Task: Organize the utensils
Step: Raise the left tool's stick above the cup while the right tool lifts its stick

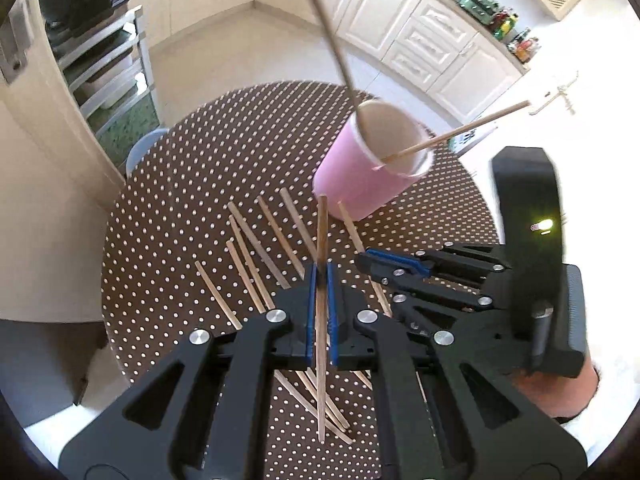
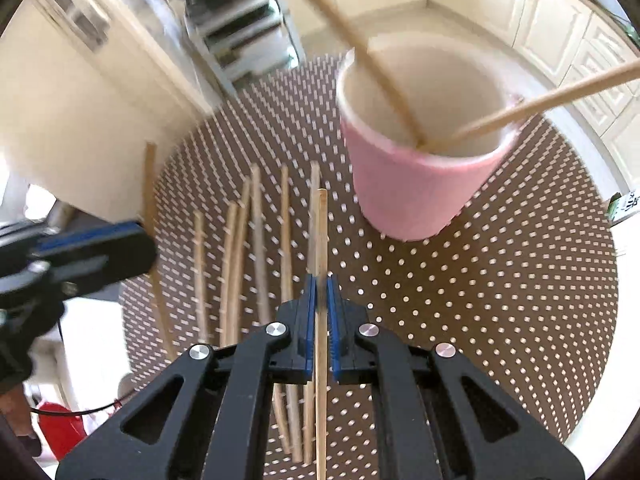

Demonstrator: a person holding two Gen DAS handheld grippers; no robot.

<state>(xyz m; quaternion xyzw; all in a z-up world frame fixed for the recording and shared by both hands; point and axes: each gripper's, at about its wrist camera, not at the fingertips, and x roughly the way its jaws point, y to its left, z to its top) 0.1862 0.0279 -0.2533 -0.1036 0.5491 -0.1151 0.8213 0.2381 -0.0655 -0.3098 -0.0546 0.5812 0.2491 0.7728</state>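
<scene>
Left wrist view: my left gripper (image 1: 321,280) has its blue pads pressed together on one wooden chopstick (image 1: 321,240), which runs straight up the lower centre of the frame, its upper tip just below the pink cup (image 1: 348,176). Right wrist view: my right gripper (image 2: 321,292) pinches a second chopstick (image 2: 321,224) the same way, jaws closed on it, cup at upper right of centre.

Cup (image 2: 416,196) stands on the dotted table (image 2: 500,280) and already holds two sticks leaning on opposite sides of the rim. Loose chopsticks (image 1: 256,248) lie fanned on the table at centre left, roughly six or seven; exact count uncertain where they cross near my fingers.

Step in hand, as I judge it: carry both held sticks to the cup and drop them in.

Notes for doing it well:
- Each stick is held near mid-length, so a long tail hangs below the jaws. Lift enough for the lower end to clear the rim before moving across.
- Bring the sticks in one at a time; the left gripper (image 2: 80,248) sits close at left in the right wrist view, and the two could collide over the mouth.
- Aim for the open middle of the cup, between the two leaning sticks.
- Cup looks light; a push on the rim may tip it.
- Release only once the lower tip is well inside.
</scene>
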